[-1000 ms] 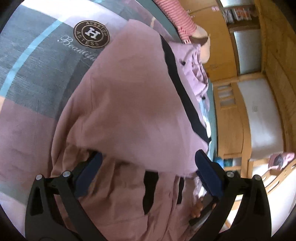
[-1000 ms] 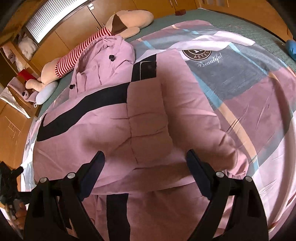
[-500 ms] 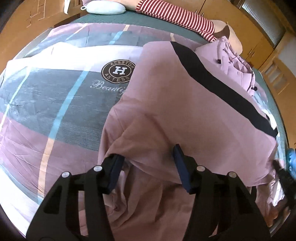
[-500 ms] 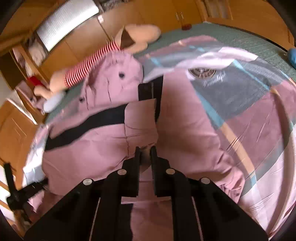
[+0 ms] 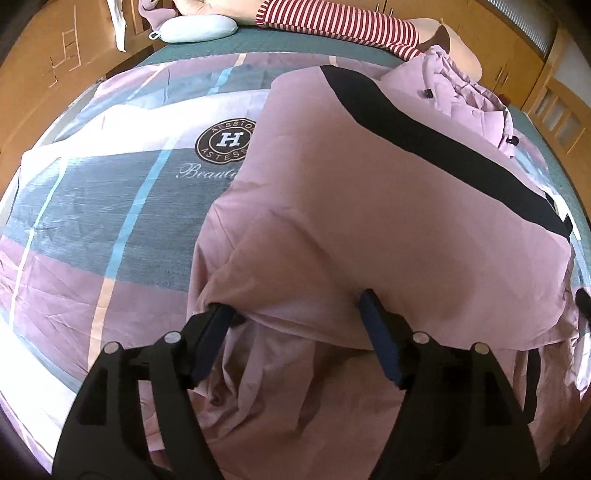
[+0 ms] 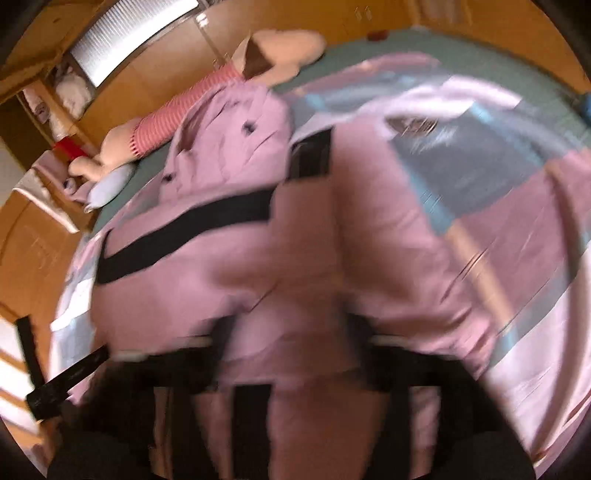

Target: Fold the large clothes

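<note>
A large pink coat with black bands lies partly folded on the bed; it also shows in the right wrist view. My left gripper is open, its jaws apart at the folded edge of the coat, with the left fingertip touching the fabric. My right gripper is blurred by motion; its fingers appear spread either side of a fold of the coat. The coat's collar end with dark buttons lies at the far side.
The bed has a plaid cover with a round logo. A long plush toy in a red striped shirt and a pale blue pillow lie at the far edge. Wooden cabinets surround the bed.
The left gripper has opened a little wider at the fold's edge. The right gripper was shut on the coat half a second ago and now looks open, moving fast.
</note>
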Motion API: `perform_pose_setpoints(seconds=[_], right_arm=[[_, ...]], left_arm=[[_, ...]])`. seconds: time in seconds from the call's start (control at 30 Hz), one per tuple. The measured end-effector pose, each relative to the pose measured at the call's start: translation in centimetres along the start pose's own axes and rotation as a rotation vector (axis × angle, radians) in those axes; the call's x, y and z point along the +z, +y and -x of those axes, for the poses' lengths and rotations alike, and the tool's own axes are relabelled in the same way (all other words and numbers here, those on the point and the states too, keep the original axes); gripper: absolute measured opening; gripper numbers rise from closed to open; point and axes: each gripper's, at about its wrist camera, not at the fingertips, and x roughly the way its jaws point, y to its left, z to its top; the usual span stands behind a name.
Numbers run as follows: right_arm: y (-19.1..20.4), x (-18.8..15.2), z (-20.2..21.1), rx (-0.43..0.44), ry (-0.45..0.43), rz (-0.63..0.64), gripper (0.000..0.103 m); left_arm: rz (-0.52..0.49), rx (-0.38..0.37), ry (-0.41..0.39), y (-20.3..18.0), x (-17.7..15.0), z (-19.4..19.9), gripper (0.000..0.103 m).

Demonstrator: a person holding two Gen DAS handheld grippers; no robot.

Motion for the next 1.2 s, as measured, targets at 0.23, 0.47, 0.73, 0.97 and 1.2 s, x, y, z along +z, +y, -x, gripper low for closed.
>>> perform_pose_setpoints(seconds=[0.23,0.47,0.73,0.97,1.2], right_arm=[[3.7,-2.7,-3.1,0.168,0.179,0.078,0.079],[3.6,-2.7,-4.0,0.215,0.188,0.043,0.087],[5.7,-3.6,-4.3,0.122,0.165,0.203,0.094],[5.7,-3.8,-4.5,0.109,0.16,0.225,0.095],[5.7,-3.7,-4.8,0.114,0.161,0.216,0.095]], left_arm=[[-0.01,-0.008,0.005,-0.4,-0.3,-0.3,0.087],[-0.026,0.011,0.011,-1.4,-0.4,-0.7,0.098],[0.056,-0.074,0.021,-1.0,0.5,-1.4,0.101],[0.097,-0.175,0.007,-0.5,0.8,-1.5,0.069],[0.083,-0.12,0.002,0.1,1.1,-0.2,0.012]])
